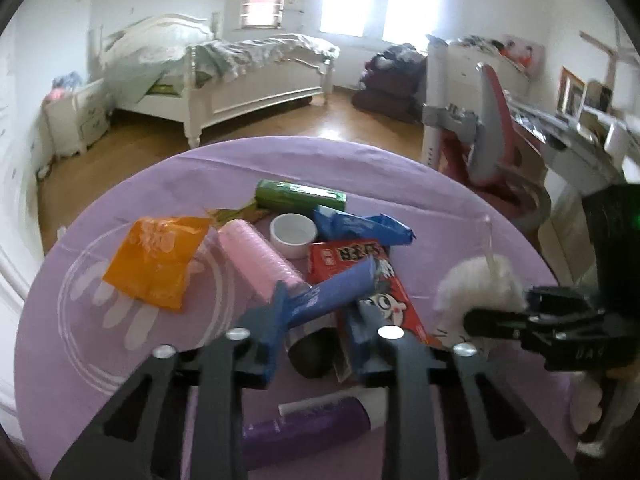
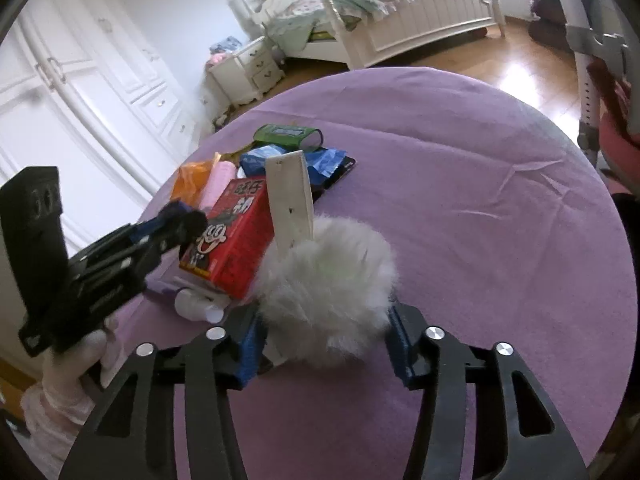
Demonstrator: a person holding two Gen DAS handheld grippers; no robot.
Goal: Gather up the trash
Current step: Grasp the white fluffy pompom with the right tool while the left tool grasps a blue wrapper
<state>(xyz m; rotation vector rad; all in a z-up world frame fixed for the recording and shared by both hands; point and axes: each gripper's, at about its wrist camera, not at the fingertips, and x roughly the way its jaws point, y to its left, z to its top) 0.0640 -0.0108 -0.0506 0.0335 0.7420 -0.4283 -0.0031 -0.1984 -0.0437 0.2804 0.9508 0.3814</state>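
A pile of trash lies on a round purple table (image 1: 120, 360): an orange packet (image 1: 156, 260), a pink roll (image 1: 256, 256), a white cap (image 1: 294, 234), a green pack (image 1: 300, 196), a blue wrapper (image 1: 360, 228), a red box (image 1: 360, 276) and a purple bottle (image 1: 308, 428). My left gripper (image 1: 316, 344) is open over a dark round object (image 1: 312, 354) beside the red box. My right gripper (image 2: 324, 344) is shut on a white fluffy ball (image 2: 328, 292) with a white card (image 2: 292, 196) sticking up from it. It also shows in the left wrist view (image 1: 480, 292).
A white bed (image 1: 248, 76) stands across the wooden floor behind the table. A pink and grey chair (image 1: 488, 136) and a desk (image 1: 568, 136) are at the right. White wardrobes (image 2: 80, 88) and a nightstand (image 2: 248, 68) are at the left.
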